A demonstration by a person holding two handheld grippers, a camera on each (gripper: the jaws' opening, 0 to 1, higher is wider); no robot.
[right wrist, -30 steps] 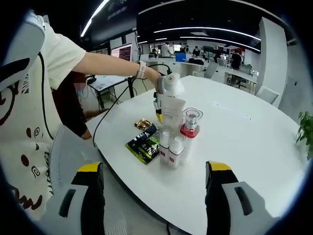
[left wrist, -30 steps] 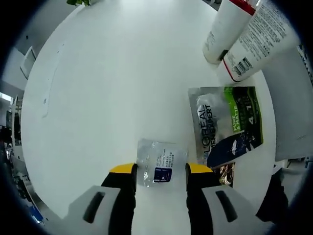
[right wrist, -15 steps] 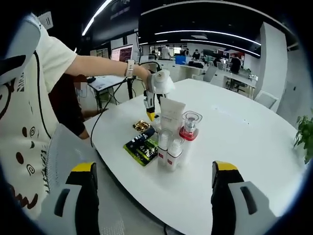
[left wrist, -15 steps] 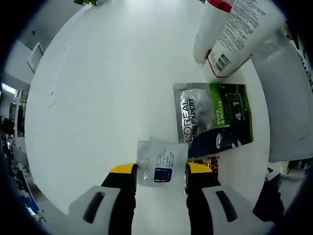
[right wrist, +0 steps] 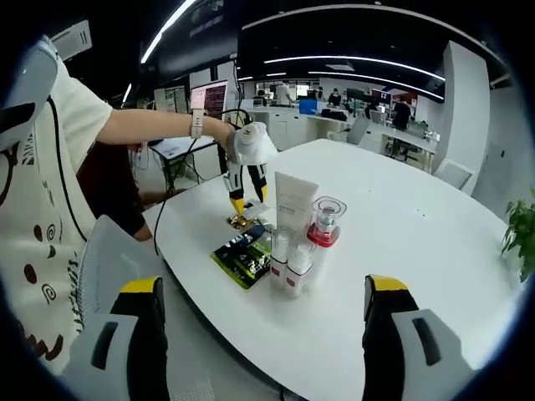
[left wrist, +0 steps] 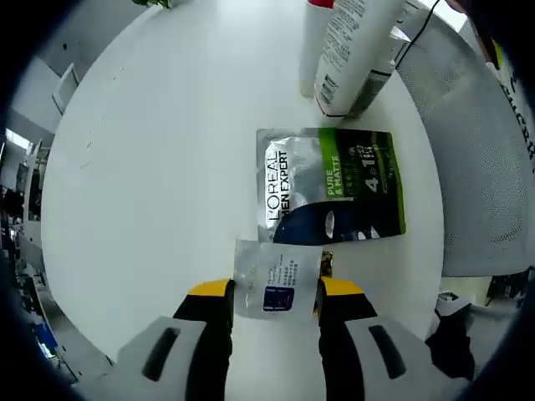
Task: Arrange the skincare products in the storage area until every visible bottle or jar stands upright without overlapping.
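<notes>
One small clear sachet sits pinched in the left gripper, at 6 o'clock from the flat green sachet. Right gripper hangs wide open, empty, bottles at its 12 o'clock. Next, I judge, place the sachet without overlap.

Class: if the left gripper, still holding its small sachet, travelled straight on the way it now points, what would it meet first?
Probably the L'Oreal Men Expert sachet, lying flat on the table just beyond the small sachet in the left gripper; depth is uncertain.
</notes>
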